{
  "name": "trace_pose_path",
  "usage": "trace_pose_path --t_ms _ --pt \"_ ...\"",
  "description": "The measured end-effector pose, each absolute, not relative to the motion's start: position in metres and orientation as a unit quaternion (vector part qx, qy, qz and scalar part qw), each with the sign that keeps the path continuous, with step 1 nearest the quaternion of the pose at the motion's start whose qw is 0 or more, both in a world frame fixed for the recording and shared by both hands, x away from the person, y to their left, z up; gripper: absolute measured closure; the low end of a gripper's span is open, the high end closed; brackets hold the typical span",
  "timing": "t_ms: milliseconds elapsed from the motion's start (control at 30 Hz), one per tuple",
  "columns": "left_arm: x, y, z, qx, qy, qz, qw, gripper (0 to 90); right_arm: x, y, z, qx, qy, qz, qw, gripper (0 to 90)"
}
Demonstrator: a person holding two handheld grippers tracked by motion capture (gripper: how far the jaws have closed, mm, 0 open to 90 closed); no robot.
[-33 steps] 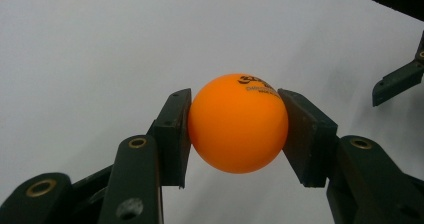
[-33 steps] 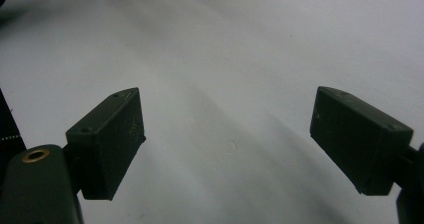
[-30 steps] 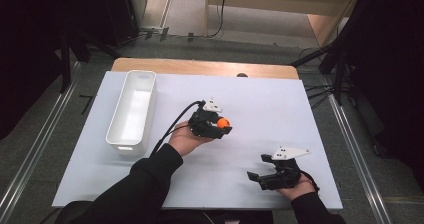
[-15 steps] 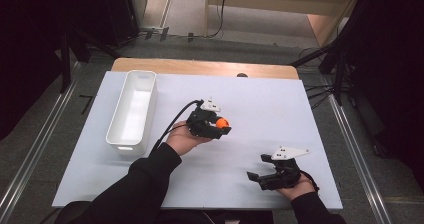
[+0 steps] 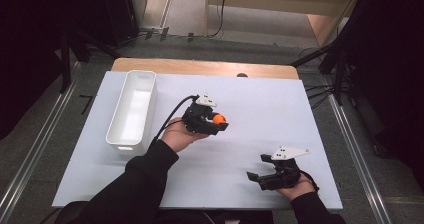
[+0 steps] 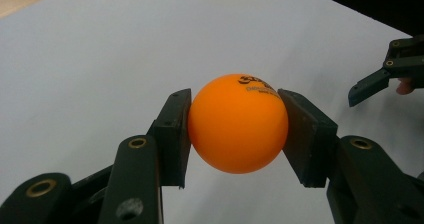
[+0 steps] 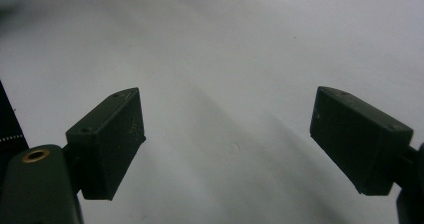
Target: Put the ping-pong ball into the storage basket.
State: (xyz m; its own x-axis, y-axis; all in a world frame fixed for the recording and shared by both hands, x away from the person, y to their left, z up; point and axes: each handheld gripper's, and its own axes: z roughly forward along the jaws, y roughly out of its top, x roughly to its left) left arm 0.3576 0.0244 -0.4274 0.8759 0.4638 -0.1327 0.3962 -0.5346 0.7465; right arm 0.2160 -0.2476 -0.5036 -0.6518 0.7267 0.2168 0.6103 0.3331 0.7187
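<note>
- We work on a pale sheet (image 5: 240,99) spread over a wooden table, with dark floor and rails around it.
- Nearest us, at about five o'clock on the sheet, our right gripper (image 5: 256,176) rests low with its jaws spread wide; in the right gripper view there is nothing but bare sheet between the pads (image 7: 107,139).
- Near the middle, our left gripper (image 5: 220,124) pinches the orange ball (image 5: 218,118); in the left gripper view the ball (image 6: 238,123) sits squarely between the two flat pads (image 6: 172,134), lifted clear of the sheet.
- Farther off, at about ten o'clock, the white bin (image 5: 131,111) lies lengthwise and looks empty; it is well apart from the ball.
- We judge the main risk to be the grip itself: flat pads on a smooth, light sphere touch only at two small spots, so a quick swing or a tilt of the wrist could let the ball squirt out.
- If it drops, it would likely bounce and roll off the sheet.
- If the bin is the goal, a release from too high could bounce the ball back out.
</note>
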Motion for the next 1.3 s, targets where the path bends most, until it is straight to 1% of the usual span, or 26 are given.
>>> trace_pose_path --t_ms 233,567,933,1067,1300 --pt "0.358 0.028 -0.421 0.877 0.238 0.042 0.414 51.0 0.216 -0.248 -0.504 0.411 0.813 0.407 0.071 12.7" --pt "0.362 0.036 -0.411 0.873 0.261 0.034 0.410 51.0 0.216 -0.248 -0.503 0.414 0.812 0.406 0.072 12.7" --pt "0.364 0.043 -0.401 0.873 0.266 0.044 0.407 51.0 0.215 -0.249 -0.503 0.415 0.811 0.407 0.072 12.7" --pt "0.364 0.045 -0.398 0.871 0.269 0.038 0.409 51.0 0.215 -0.249 -0.503 0.415 0.811 0.407 0.072 12.7" --pt "0.366 0.050 -0.392 0.873 0.273 0.055 0.401 51.0 0.215 -0.249 -0.503 0.415 0.810 0.407 0.072 12.7"
